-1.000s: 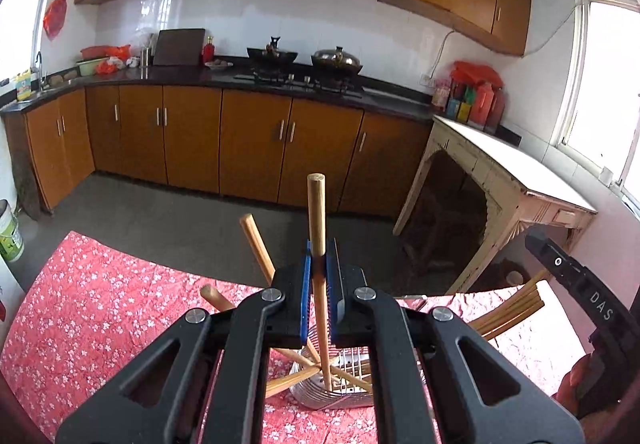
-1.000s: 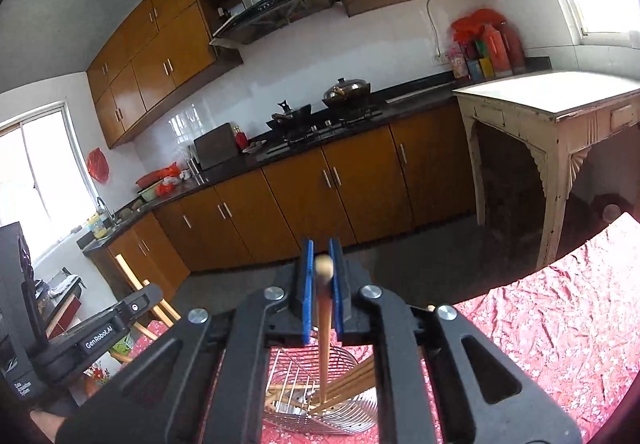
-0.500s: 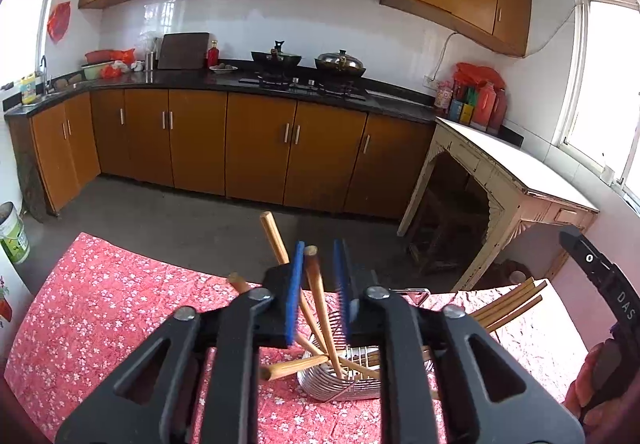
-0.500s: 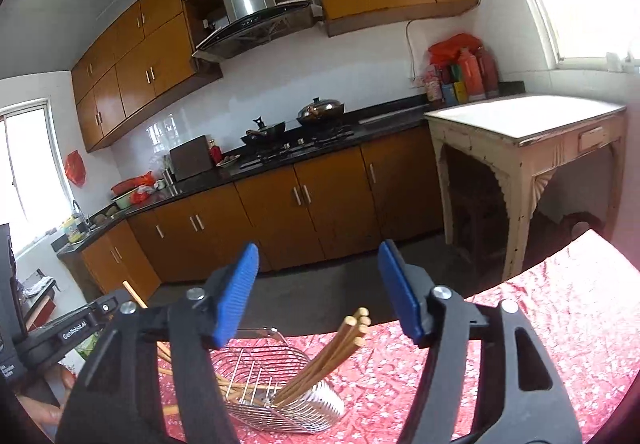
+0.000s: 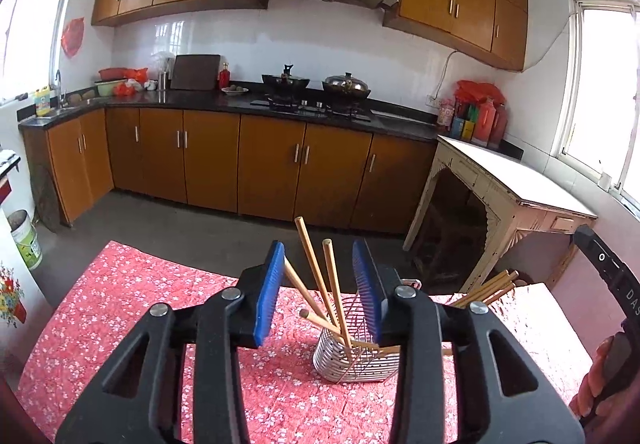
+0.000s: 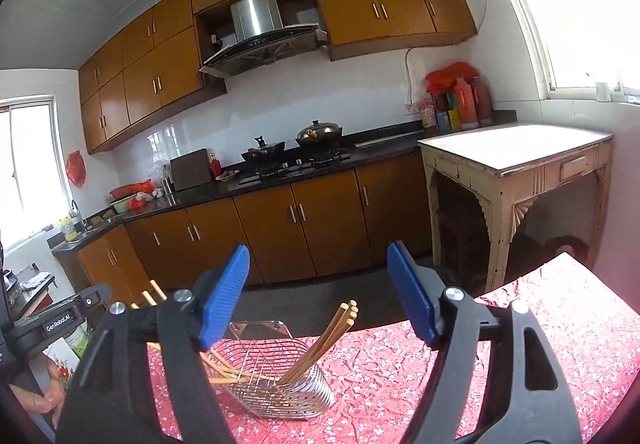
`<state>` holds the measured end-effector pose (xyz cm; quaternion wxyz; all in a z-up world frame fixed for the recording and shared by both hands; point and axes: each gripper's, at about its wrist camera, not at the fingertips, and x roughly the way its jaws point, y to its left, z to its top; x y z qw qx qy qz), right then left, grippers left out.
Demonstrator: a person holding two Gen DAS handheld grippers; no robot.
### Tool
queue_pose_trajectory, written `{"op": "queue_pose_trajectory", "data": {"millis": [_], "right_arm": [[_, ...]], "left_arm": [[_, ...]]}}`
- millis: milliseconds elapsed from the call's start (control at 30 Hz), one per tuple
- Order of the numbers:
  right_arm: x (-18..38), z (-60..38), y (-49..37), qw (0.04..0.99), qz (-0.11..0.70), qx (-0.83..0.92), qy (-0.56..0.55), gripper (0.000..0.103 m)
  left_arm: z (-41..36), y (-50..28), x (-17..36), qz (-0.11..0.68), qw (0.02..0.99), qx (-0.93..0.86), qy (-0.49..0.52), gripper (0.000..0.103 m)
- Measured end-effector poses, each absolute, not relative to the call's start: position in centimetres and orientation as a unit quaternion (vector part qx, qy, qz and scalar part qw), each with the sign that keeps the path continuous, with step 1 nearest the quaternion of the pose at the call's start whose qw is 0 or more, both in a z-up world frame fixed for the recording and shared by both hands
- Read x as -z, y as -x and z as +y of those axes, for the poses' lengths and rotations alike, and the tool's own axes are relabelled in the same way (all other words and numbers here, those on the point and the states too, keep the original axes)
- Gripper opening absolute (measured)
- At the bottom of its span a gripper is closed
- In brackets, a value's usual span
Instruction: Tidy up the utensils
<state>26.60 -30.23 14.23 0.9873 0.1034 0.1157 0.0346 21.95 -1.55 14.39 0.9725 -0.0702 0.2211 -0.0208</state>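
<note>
Wire utensil basket (image 5: 356, 358) standing on the red flowered tablecloth (image 5: 120, 308), seen again from the other side in the right wrist view (image 6: 280, 384). Wooden chopsticks (image 5: 332, 296) leaning inside it at several angles, some fanned toward the left gripper (image 5: 318, 286), a tighter bundle (image 6: 320, 340) slanting up and out toward the far rim. Left gripper's blue pads parted, having just been opening, with chopstick tops showing in the gap between them but touching neither pad; nothing pinched. Right gripper (image 6: 318, 294) spread wide, jaws likewise just opened, nothing between the pads but the basket and chopsticks farther off below. Both grippers raised above and short of the basket, one on each side of it. At the right edge of the left wrist view, black housing of the right gripper and part of a hand (image 5: 596, 376); at the left edge of the right wrist view, the left gripper's body with fingers (image 6: 38, 400) below, blurred and only partly visible. Behind: brown kitchen cabinets (image 5: 272, 168), stove with pots (image 5: 316, 88), a worn cream side table (image 6: 516, 160).
</note>
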Motion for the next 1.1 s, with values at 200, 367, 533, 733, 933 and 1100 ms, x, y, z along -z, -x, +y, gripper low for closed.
{"op": "queue_pose_trajectory", "data": {"millis": [200, 367, 533, 733, 933, 1100], "right_arm": [[-14.6, -29.1, -23.2, 0.989, 0.100, -0.046, -0.093, 0.095], [-13.7, -28.4, -20.4, 0.992, 0.091, -0.034, -0.078, 0.099], [-11.9, -26.9, -16.7, 0.995, 0.085, 0.022, -0.035, 0.099], [-9.0, -24.4, -12.5, 0.996, 0.065, 0.052, 0.028, 0.099], [-5.8, -22.9, -10.0, 0.996, 0.077, 0.014, 0.052, 0.099], [-3.8, -22.2, -8.5, 0.996, 0.078, -0.009, 0.043, 0.099]], "left_arm": [[-1.3, -18.6, -14.6, 0.205, 0.977, 0.014, 0.052, 0.066], [-0.9, -16.3, -13.9, 0.192, 0.981, 0.002, 0.031, 0.093], [-1.3, -13.3, -12.6, 0.158, 0.987, -0.013, -0.016, 0.101], [-1.3, -10.0, -10.1, 0.142, 0.989, 0.000, -0.032, 0.101], [-1.0, -7.5, -7.4, 0.148, 0.988, 0.001, -0.036, 0.101], [0.1, -5.6, -5.6, 0.143, 0.990, 0.000, -0.008, 0.101]]}}
